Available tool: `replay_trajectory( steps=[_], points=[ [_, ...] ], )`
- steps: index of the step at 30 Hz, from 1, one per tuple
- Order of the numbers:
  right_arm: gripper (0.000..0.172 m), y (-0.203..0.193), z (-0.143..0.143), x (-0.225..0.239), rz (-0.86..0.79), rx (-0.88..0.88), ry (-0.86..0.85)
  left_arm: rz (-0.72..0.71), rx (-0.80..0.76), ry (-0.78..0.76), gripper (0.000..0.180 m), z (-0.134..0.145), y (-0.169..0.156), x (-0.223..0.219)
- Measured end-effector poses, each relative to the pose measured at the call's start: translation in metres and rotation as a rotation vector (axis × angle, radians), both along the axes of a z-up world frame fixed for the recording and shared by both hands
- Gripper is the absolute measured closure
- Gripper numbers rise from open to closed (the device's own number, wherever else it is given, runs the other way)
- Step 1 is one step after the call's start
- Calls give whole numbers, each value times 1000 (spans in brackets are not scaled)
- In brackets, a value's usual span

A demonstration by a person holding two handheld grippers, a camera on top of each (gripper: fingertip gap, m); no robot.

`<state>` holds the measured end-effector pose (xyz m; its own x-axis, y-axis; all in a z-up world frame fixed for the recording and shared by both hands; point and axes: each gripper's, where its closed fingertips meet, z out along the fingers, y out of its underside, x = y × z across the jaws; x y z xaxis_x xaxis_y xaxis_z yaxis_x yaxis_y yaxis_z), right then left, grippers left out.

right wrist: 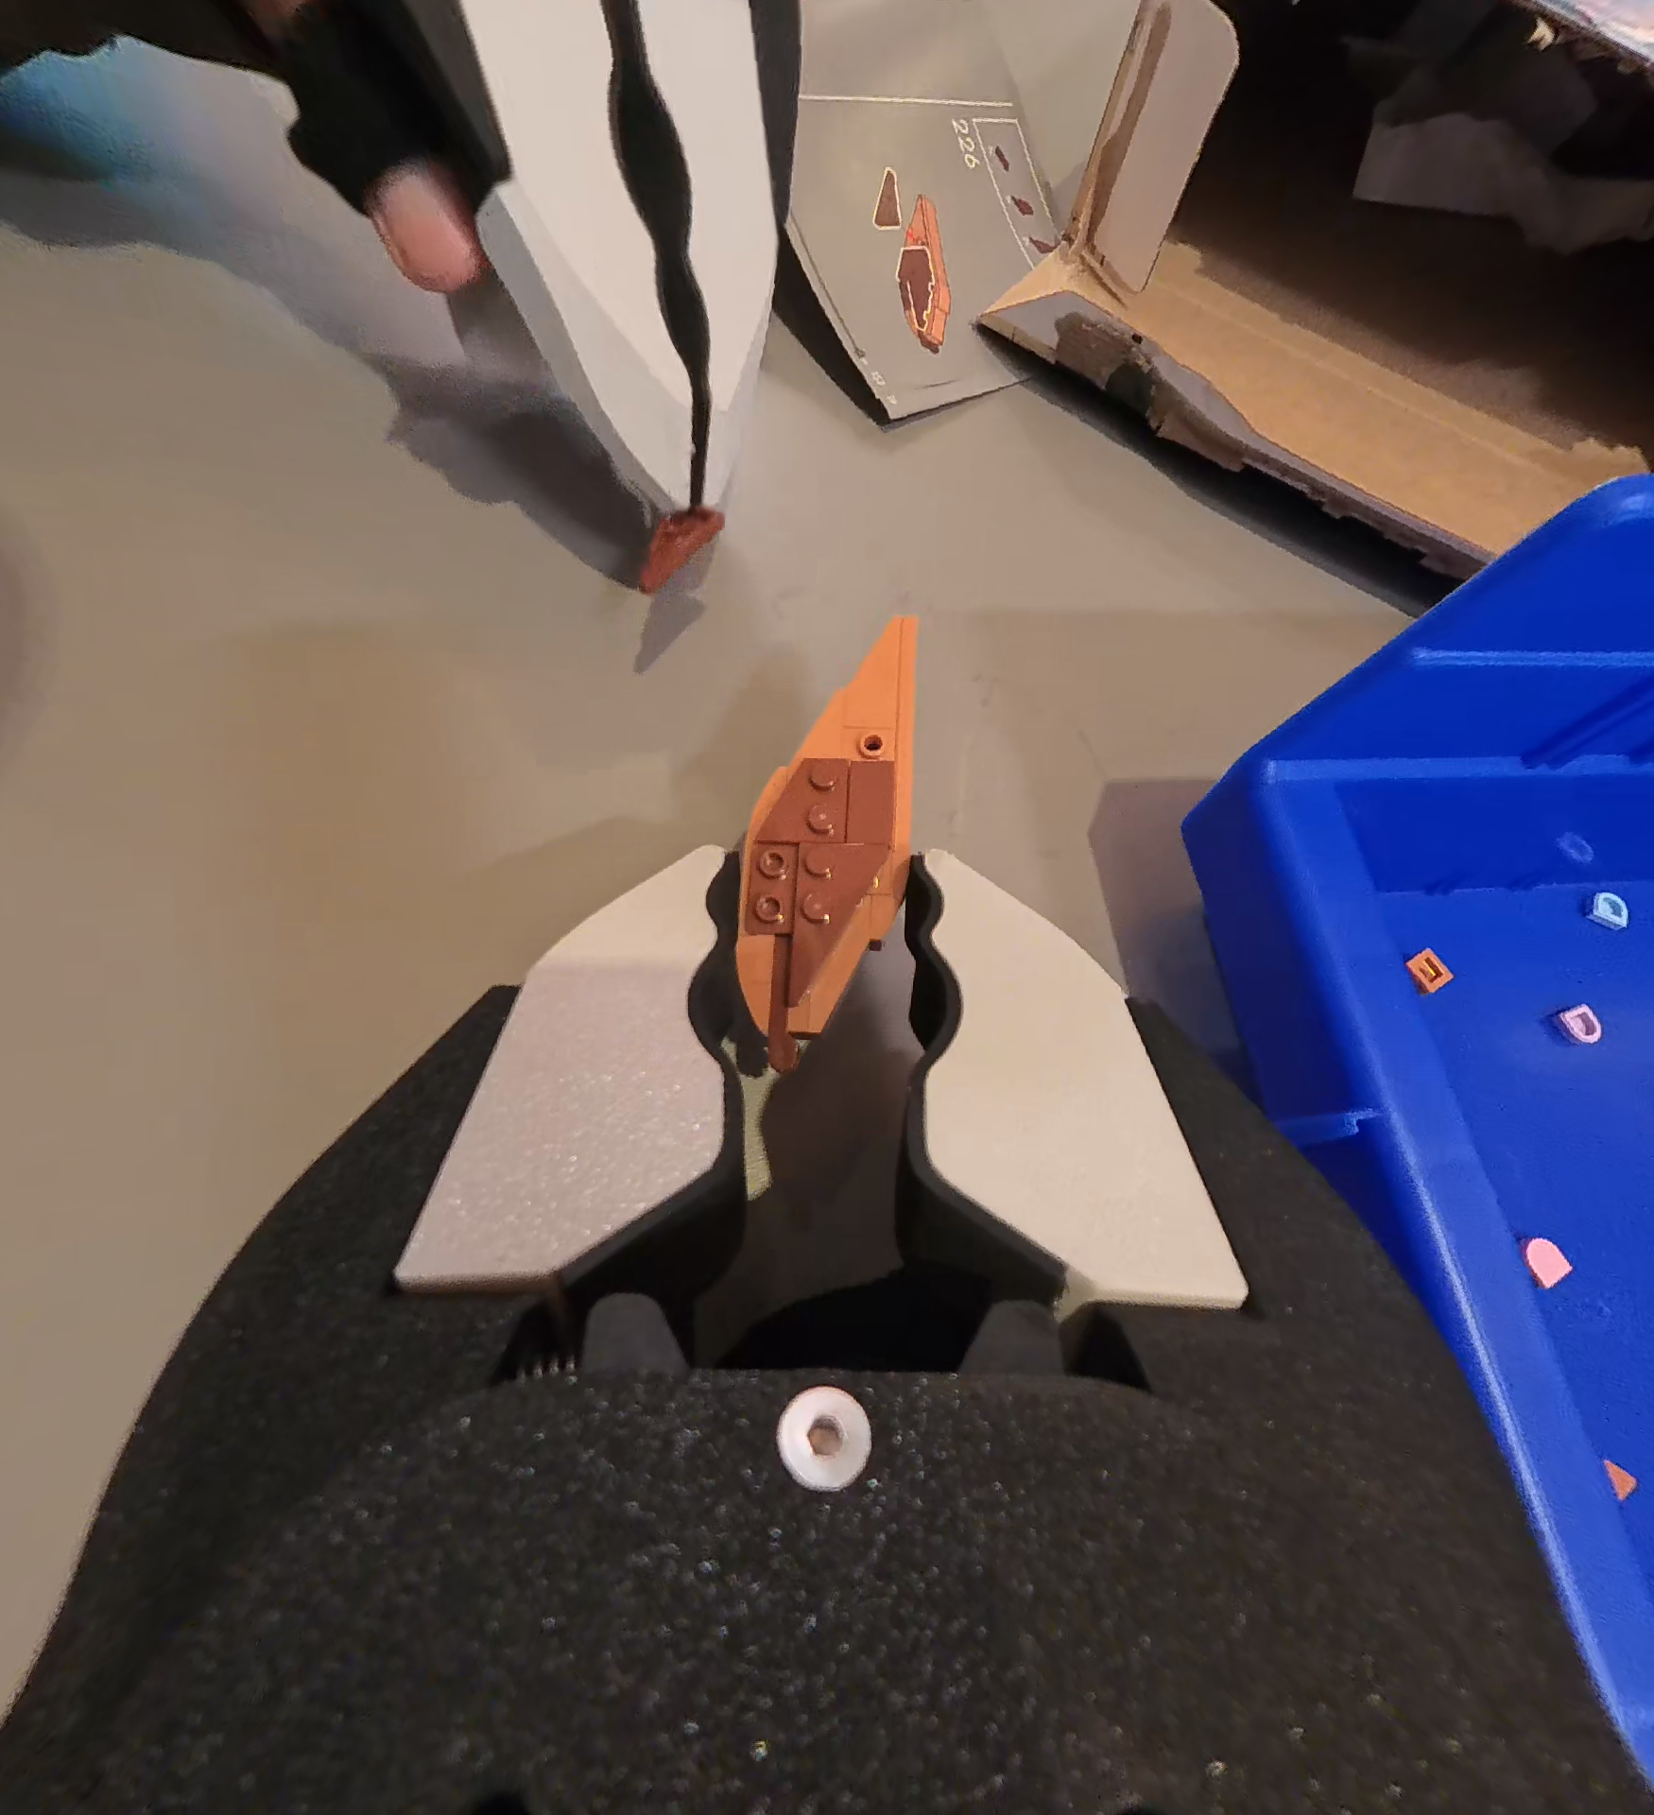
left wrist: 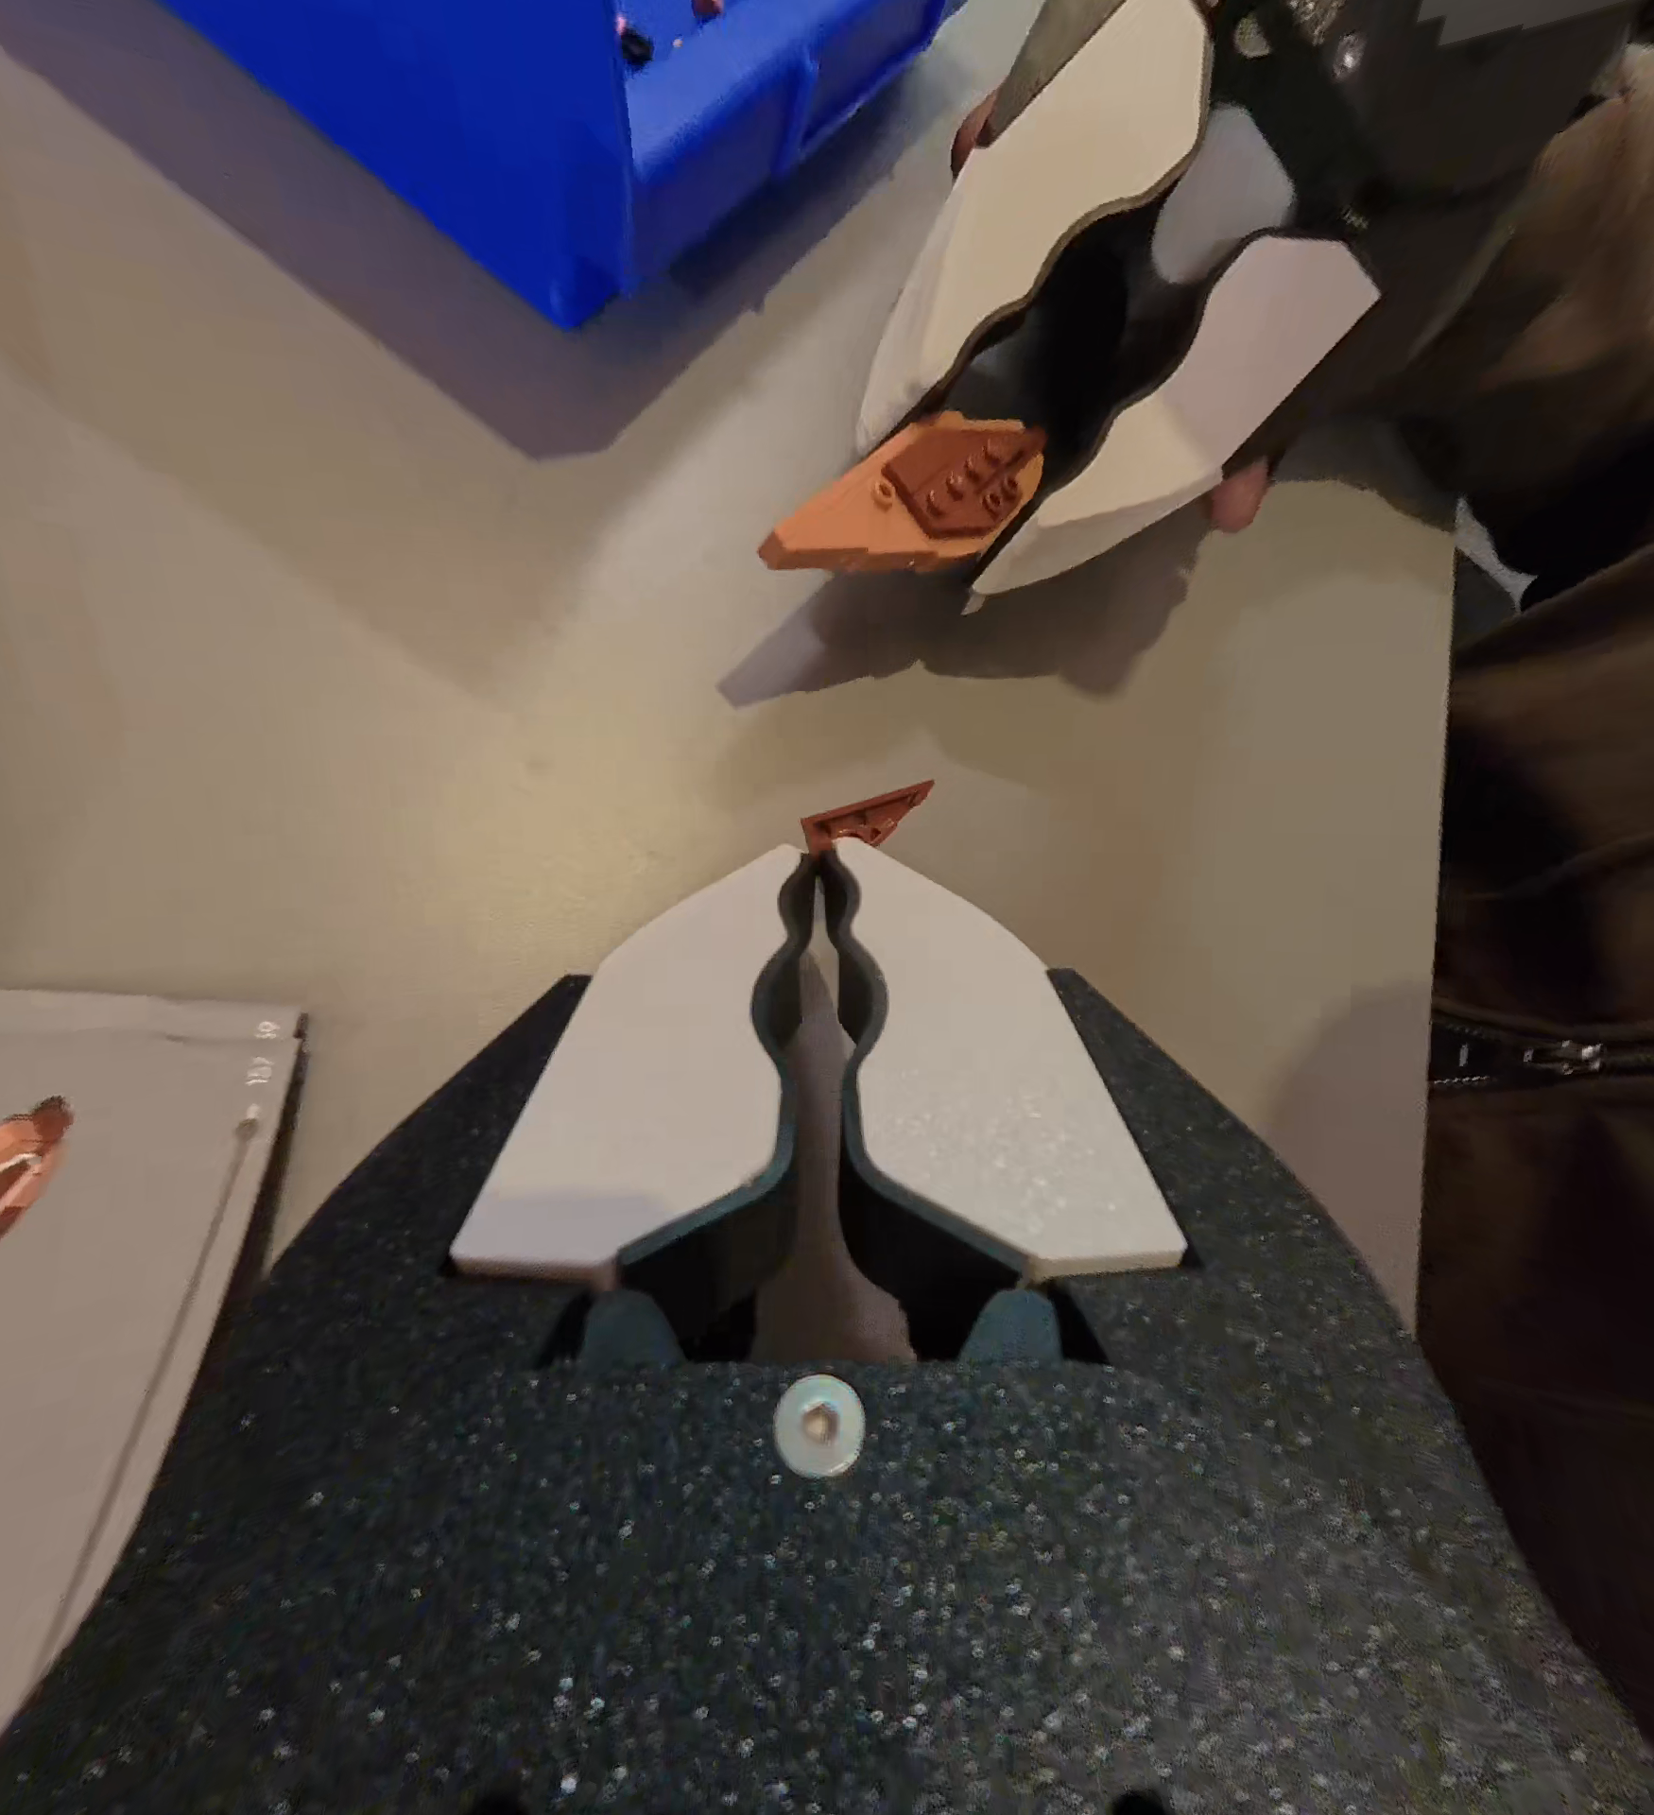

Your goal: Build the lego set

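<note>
My left gripper [left wrist: 821, 852] is shut on a small reddish-brown wedge plate [left wrist: 864, 813] that sticks out past its fingertips; the piece also shows at its tips in the right wrist view [right wrist: 681, 548]. My right gripper [right wrist: 818, 864] is shut on a pointed brick assembly [right wrist: 838, 835], orange with reddish-brown studded plates on top, its tip pointing forward. In the left wrist view the right gripper [left wrist: 985, 530] is at the upper right with the assembly [left wrist: 902, 496] held above the beige table [left wrist: 312, 687]. The two grippers face each other a short way apart.
A blue bin [right wrist: 1491, 982] with several small loose pieces stands to the right of my right gripper; it also shows in the left wrist view [left wrist: 528, 128]. An instruction booklet [right wrist: 911, 246] and an open cardboard box [right wrist: 1245, 344] lie beyond. A person's dark jacket [left wrist: 1589, 884] is at the right. Some 8 cm of space lies between my two pairs of fingers.
</note>
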<state>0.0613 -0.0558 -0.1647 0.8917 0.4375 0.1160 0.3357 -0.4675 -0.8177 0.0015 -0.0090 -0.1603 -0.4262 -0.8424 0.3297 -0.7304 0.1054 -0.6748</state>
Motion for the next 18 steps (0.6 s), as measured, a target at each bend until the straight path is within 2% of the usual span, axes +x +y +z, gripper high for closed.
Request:
replay_trajectory(
  steps=[1,3,6,8,10,12,16,18],
  points=[
    [140,0,0,0,0,2,0,-6,33,-31,179,2,3,0],
    [140,0,0,0,-2,3,-4,-15,182,-175,179,9,12,7],
    [140,0,0,0,-5,5,-10,-76,557,-434,179,19,24,14],
    [140,0,0,1,-6,5,-10,-178,745,-593,179,22,14,9],
    [140,0,0,1,-9,5,-9,-268,842,-693,179,20,2,3],
    [140,0,0,1,-10,5,-12,-280,829,-686,174,15,-1,-2],
    [140,0,-1,1,-8,4,-18,-211,641,-640,164,22,4,-6],
    [140,0,-1,1,-10,5,-18,-173,587,-571,161,21,11,-8]
  ],
)
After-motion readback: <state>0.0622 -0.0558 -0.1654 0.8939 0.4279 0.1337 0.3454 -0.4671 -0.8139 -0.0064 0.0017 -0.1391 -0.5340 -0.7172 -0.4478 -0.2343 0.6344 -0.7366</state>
